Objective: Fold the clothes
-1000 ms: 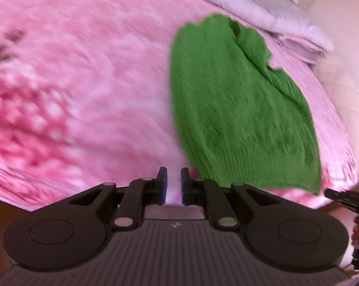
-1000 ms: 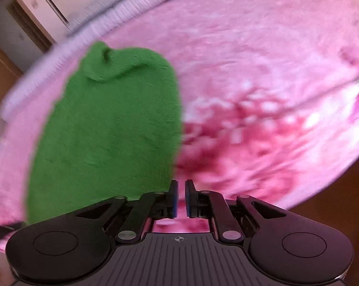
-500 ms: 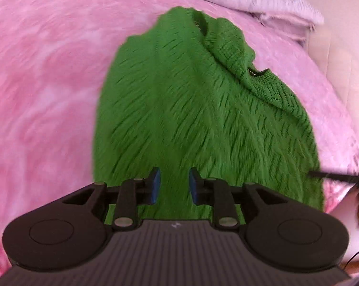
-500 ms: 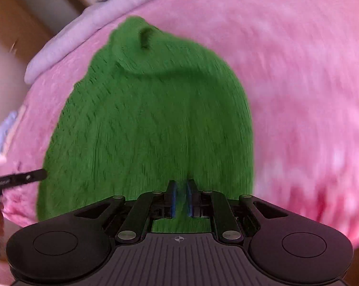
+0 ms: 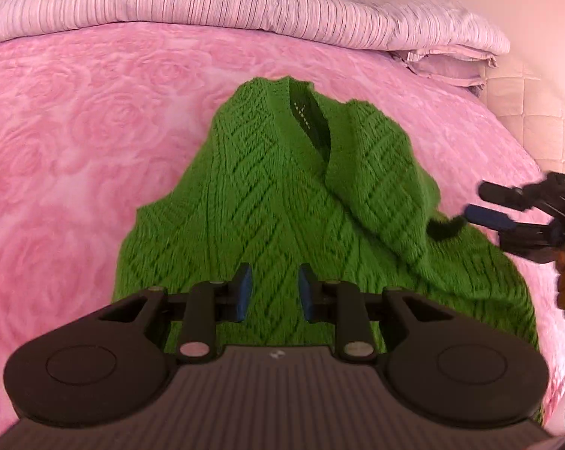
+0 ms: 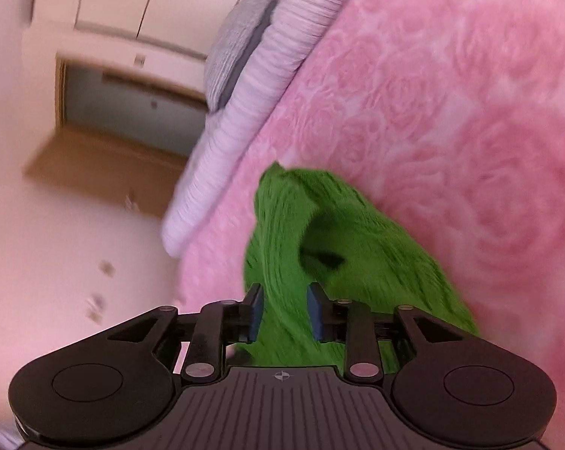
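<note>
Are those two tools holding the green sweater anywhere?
No. Both the left tool and right tool stand open over the green knitted sweater, gripping nothing.

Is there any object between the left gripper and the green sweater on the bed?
Nothing visible is in the way. The left gripper has its jaws apart directly over the green knitted sweater, which lies on the pink rose-patterned blanket. The right gripper comes in from the sweater's right side, not between them.

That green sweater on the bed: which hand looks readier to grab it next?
Probably the right. Its tool already touches the sweater at the folded edge; the left tool hangs open over the flat middle.
</note>
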Demonstrator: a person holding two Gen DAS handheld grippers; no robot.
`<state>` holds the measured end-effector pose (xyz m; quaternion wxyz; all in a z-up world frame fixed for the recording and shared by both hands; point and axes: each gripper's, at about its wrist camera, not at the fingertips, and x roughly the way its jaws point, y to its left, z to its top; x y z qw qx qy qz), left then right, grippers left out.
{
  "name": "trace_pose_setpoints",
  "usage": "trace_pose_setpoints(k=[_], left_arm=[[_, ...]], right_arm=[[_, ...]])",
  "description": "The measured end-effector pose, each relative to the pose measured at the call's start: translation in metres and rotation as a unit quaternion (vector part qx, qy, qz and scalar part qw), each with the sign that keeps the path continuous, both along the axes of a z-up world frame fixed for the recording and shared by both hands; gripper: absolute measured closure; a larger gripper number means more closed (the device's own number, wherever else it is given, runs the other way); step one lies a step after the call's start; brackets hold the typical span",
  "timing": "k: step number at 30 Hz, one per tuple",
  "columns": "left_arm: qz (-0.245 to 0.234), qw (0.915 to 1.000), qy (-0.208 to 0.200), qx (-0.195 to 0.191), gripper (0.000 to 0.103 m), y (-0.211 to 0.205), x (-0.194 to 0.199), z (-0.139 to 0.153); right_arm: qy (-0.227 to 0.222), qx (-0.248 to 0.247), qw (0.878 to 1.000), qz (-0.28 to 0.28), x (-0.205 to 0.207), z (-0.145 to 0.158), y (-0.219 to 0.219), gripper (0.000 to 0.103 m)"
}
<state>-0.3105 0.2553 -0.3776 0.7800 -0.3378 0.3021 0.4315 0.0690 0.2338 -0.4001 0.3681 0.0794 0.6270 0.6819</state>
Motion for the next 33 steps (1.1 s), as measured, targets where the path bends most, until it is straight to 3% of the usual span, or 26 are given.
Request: trace_pose_setpoints(k=[5, 9, 10, 11, 13, 14, 15, 16, 18, 19, 20, 21, 22, 25, 27, 29, 31, 33], left_arm=[[0.005, 0.9999, -0.01, 0.006, 0.081, 0.01, 0.0, 0.001], [0.008, 0.9998, -0.017, -0.001, 0.081, 0.013, -0.003, -0.003], [0.009, 0.9998, -0.018, -0.003, 0.081, 0.014, -0.004, -0.005], [0.011, 0.9998, -0.017, -0.004, 0.081, 0.014, -0.005, -0.005], [0.015, 0.9998, -0.016, -0.001, 0.081, 0.014, -0.007, -0.004], [0.018, 0.9997, -0.016, 0.001, 0.081, 0.015, -0.009, -0.003], [0.021, 0.9996, -0.017, 0.003, 0.081, 0.016, -0.01, -0.002], [0.025, 0.9995, -0.018, 0.004, 0.081, 0.017, -0.011, -0.001], [0.029, 0.9993, -0.024, 0.007, 0.081, 0.019, -0.014, 0.0], [0.03, 0.9992, -0.026, 0.008, 0.081, 0.019, -0.016, 0.001], [0.032, 0.9991, -0.028, 0.008, 0.081, 0.019, -0.018, 0.001], [0.034, 0.999, -0.028, 0.007, 0.081, 0.019, -0.02, -0.001], [0.037, 0.9989, -0.028, 0.006, 0.081, 0.019, -0.022, -0.002], [0.045, 0.9986, -0.028, 0.001, 0.081, 0.018, -0.029, -0.007], [0.052, 0.9981, -0.03, -0.006, 0.081, 0.017, -0.035, -0.01], [0.058, 0.9978, -0.031, -0.01, 0.081, 0.016, -0.041, -0.013], [0.064, 0.9972, -0.036, -0.013, 0.082, 0.015, -0.048, -0.014], [0.072, 0.9964, -0.043, -0.015, 0.081, 0.014, -0.053, -0.014]], right_arm=[[0.086, -0.046, 0.995, -0.029, -0.002, -0.032, 0.035, 0.068], [0.104, -0.063, 0.992, -0.021, -0.006, -0.043, 0.051, 0.068], [0.102, -0.048, 0.994, -0.014, -0.007, -0.041, 0.054, 0.079], [0.085, -0.026, 0.996, -0.017, -0.007, -0.033, 0.055, 0.099], [0.017, 0.035, 0.999, -0.034, -0.003, -0.007, 0.055, 0.101], [-0.04, 0.078, 0.995, -0.052, 0.001, 0.014, 0.053, 0.101], [-0.119, 0.128, 0.981, -0.081, 0.004, 0.036, 0.052, 0.101], [-0.201, 0.175, 0.957, -0.114, 0.006, 0.056, 0.049, 0.101], [-0.347, 0.23, 0.89, -0.188, 0.008, 0.083, 0.048, 0.1], [-0.401, 0.229, 0.862, -0.209, 0.011, 0.091, 0.051, 0.092], [-0.436, 0.202, 0.851, -0.209, 0.017, 0.094, 0.058, 0.068], [-0.455, 0.17, 0.85, -0.204, 0.025, 0.095, 0.062, 0.057], [-0.45, 0.131, 0.863, -0.191, 0.036, 0.092, 0.063, 0.055], [-0.36, 0.058, 0.916, -0.168, 0.069, 0.066, 0.041, 0.055], [-0.311, 0.025, 0.941, -0.128, 0.079, 0.042, 0.022, 0.055], [-0.288, -0.001, 0.953, -0.094, 0.081, 0.018, 0.001, 0.055], [-0.282, -0.024, 0.956, -0.072, 0.078, -0.004, -0.014, 0.055], [-0.275, -0.007, 0.959, -0.072, 0.071, -0.013, -0.029, 0.055]])
